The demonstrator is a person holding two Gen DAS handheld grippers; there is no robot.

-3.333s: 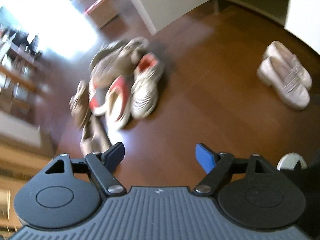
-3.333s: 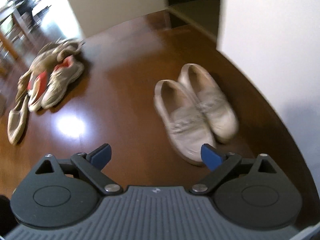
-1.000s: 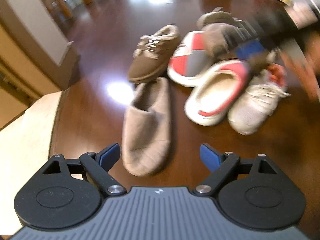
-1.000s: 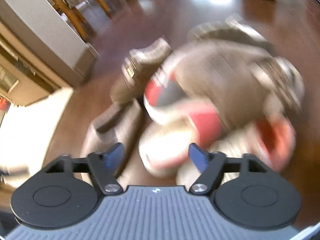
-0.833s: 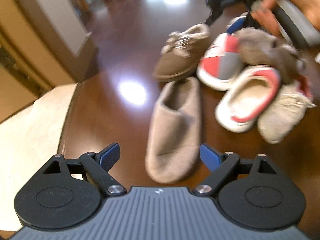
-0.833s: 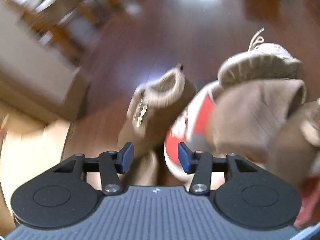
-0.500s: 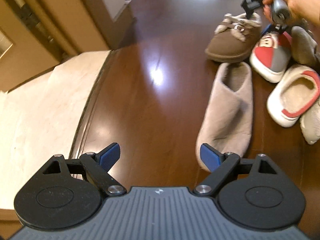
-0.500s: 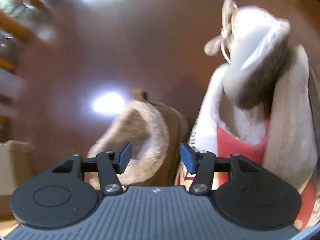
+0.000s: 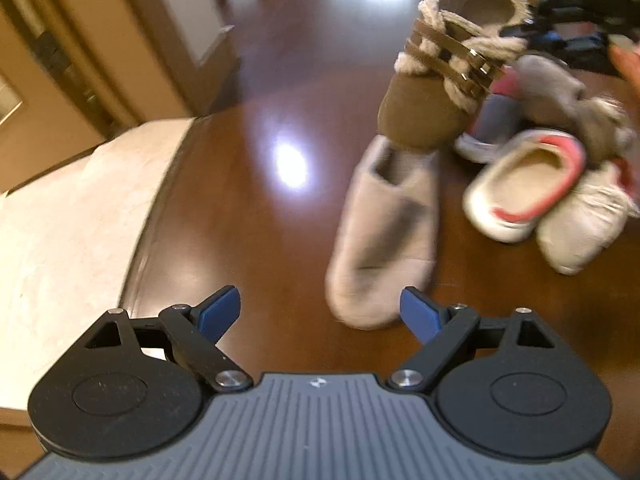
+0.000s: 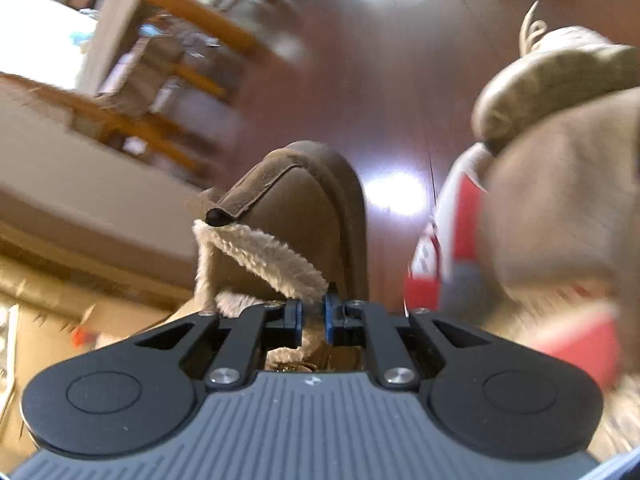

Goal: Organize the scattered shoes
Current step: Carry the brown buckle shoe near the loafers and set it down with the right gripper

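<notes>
My right gripper (image 10: 312,318) is shut on the fleece-lined rim of a brown suede shoe (image 10: 288,224). In the left wrist view that brown shoe (image 9: 444,80) hangs tilted above the floor, toe down, over the heel end of a beige slipper (image 9: 384,228). My left gripper (image 9: 320,312) stands open just above the floor, with the beige slipper's toe near its right fingertip and nothing between the pads. To the right lie a white and red slipper (image 9: 528,184), a pale sneaker (image 9: 580,224) and a grey-brown shoe (image 9: 560,92).
A pale floor level (image 9: 68,220) borders the dark wood floor (image 9: 248,220) on the left. A wall corner (image 9: 188,40) stands behind it. Wooden chairs (image 10: 172,72) show in the right wrist view. A hand (image 9: 628,64) holds the right gripper at the far right edge.
My right gripper has closed on the brown shoe's rim and lifted it off the floor. My left gripper has swung back toward the beige slipper, still open.
</notes>
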